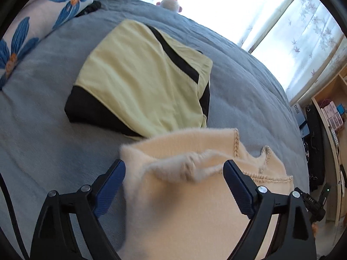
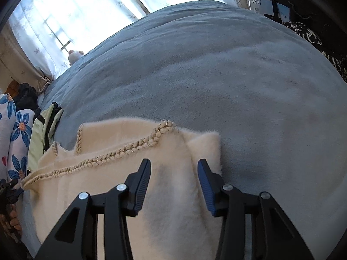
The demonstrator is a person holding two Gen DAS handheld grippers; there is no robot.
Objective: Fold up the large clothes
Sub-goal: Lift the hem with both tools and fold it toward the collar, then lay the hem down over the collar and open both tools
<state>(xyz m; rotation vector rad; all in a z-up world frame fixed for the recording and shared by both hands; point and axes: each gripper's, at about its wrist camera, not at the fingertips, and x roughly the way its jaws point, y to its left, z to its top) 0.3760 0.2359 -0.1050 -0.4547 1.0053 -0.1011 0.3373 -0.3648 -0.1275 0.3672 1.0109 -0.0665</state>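
Observation:
A cream fuzzy garment (image 1: 195, 195) with braided trim lies folded on the grey-blue bed cover (image 1: 43, 140). My left gripper (image 1: 174, 169) is open, its fingers astride a raised fold of the cream fabric, with fabric between them but no grip. In the right wrist view the same cream garment (image 2: 121, 173) lies under my right gripper (image 2: 174, 166), which is open above the garment's right edge. A folded yellow-and-black garment (image 1: 141, 80) lies beyond the cream one; its edge shows in the right wrist view (image 2: 41, 130).
A blue-flowered pillow (image 1: 43, 15) lies at the bed's far left and shows in the right wrist view (image 2: 15, 134). A plush toy (image 1: 171, 2) sits by the curtained window (image 1: 303, 32). Wooden shelves (image 1: 334, 112) stand right of the bed. The grey-blue cover (image 2: 238, 75) stretches wide.

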